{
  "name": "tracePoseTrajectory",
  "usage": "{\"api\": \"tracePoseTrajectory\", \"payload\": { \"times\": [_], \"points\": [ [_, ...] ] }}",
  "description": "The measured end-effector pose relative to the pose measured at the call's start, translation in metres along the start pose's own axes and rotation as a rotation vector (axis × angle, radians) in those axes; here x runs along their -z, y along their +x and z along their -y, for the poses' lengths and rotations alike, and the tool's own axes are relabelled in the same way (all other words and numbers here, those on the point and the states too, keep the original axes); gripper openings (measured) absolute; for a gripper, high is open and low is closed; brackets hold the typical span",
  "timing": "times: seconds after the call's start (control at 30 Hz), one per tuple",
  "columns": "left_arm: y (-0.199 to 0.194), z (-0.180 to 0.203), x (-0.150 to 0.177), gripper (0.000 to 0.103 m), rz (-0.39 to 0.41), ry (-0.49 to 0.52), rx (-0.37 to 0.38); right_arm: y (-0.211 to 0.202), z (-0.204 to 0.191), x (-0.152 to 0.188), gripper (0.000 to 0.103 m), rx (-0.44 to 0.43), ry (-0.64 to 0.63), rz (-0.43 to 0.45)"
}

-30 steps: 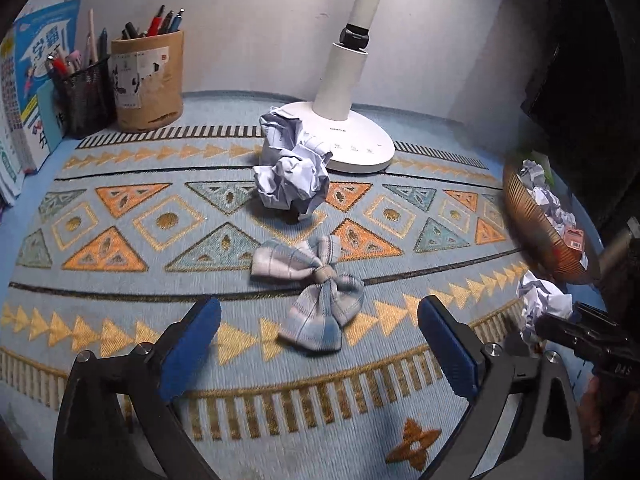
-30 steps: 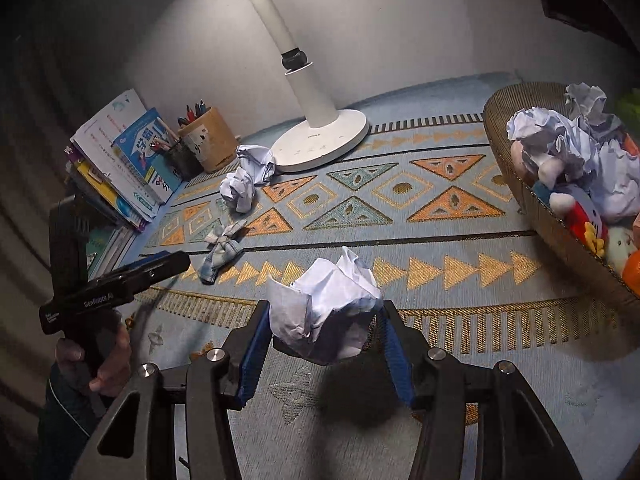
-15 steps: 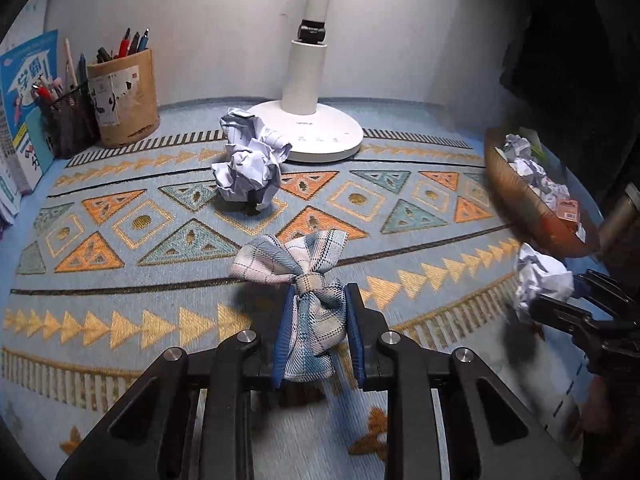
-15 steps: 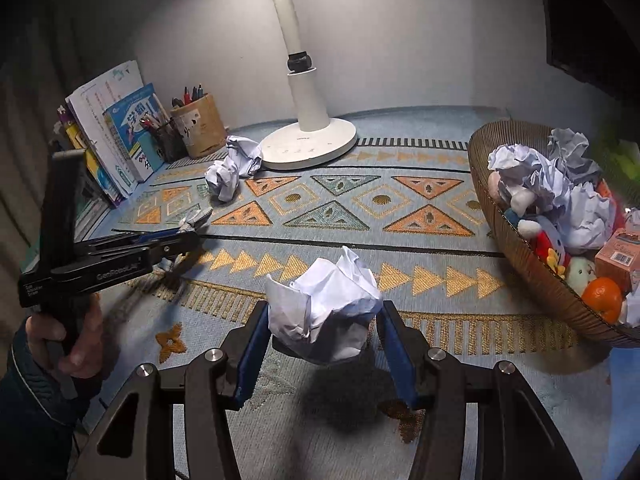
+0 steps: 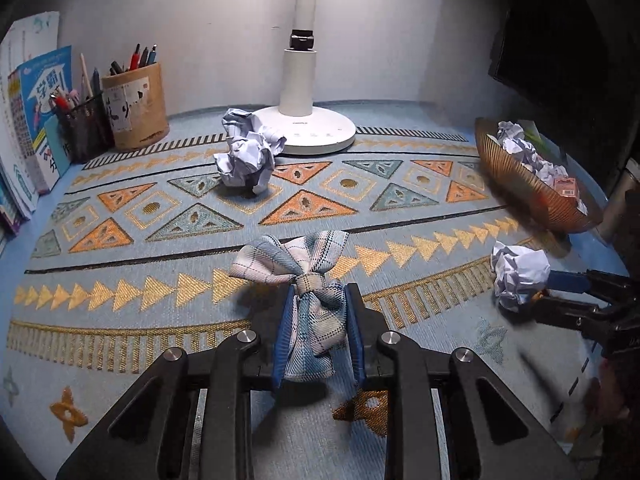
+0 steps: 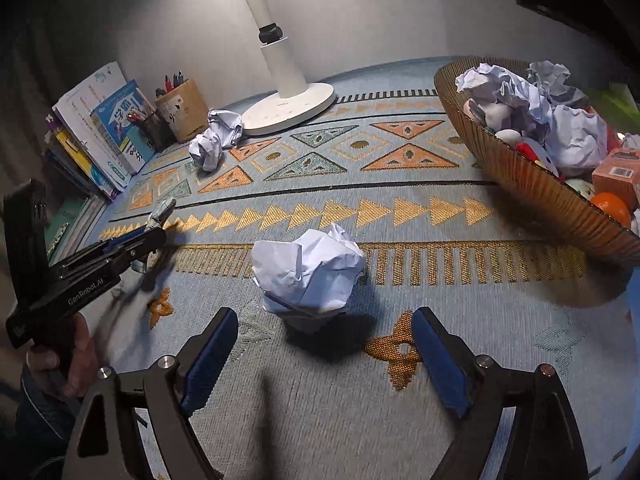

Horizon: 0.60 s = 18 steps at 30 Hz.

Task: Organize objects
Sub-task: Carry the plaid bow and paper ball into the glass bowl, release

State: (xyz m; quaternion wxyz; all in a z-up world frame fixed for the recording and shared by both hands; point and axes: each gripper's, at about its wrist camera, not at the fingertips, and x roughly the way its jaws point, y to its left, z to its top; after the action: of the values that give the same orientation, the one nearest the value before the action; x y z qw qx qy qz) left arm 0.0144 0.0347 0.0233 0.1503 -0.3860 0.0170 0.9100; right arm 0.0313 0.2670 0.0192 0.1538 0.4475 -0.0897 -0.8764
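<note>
My left gripper (image 5: 318, 312) is shut on a blue plaid fabric bow (image 5: 300, 276) and holds it just above the patterned mat; the left gripper also shows in the right wrist view (image 6: 154, 236). My right gripper (image 6: 324, 344) is open, its blue pads wide apart. A white crumpled paper ball (image 6: 308, 272) sits on the mat just ahead of the right gripper's pads, free of them; it also shows in the left wrist view (image 5: 520, 272). A brown wicker basket (image 6: 516, 160) at the right holds crumpled papers, toys and an orange.
Two more crumpled paper balls (image 5: 246, 152) lie by the white lamp base (image 5: 308, 132). Pen holders (image 5: 134, 108) and upright books (image 5: 28, 128) stand at the back left. The blue patterned mat (image 5: 160, 272) covers the desk.
My right gripper has opened and let go of the paper ball, which now rests on the mat. My left gripper closed on the bow and holds it, drawn slightly back.
</note>
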Motion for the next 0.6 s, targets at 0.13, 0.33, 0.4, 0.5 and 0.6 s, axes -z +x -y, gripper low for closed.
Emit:
{"api": "tracePoseTrajectory", "payload": {
  "times": [0.13, 0.33, 0.4, 0.5, 0.6],
  "points": [
    [0.0, 0.003, 0.0, 0.022, 0.0, 0.016, -0.009, 0.009, 0.004, -0.012, 0.087, -0.055, 0.072, -0.002],
    [-0.002, 0.012, 0.0, 0.022, 0.006, 0.057, -0.022, 0.014, 0.002, -0.013, 0.05, -0.06, 0.09, 0.003],
    [-0.003, 0.022, -0.003, 0.022, 0.004, 0.085, -0.019, 0.0, 0.002, -0.013, 0.05, -0.067, 0.08, 0.047],
    [-0.015, 0.051, -0.024, 0.022, 0.043, 0.133, 0.047, -0.037, 0.011, -0.024, 0.05, -0.039, 0.074, 0.139],
    [-0.029, 0.091, -0.058, 0.022, 0.11, 0.204, 0.145, -0.091, 0.032, -0.042, 0.05, 0.016, 0.088, 0.275]
  ]
}}
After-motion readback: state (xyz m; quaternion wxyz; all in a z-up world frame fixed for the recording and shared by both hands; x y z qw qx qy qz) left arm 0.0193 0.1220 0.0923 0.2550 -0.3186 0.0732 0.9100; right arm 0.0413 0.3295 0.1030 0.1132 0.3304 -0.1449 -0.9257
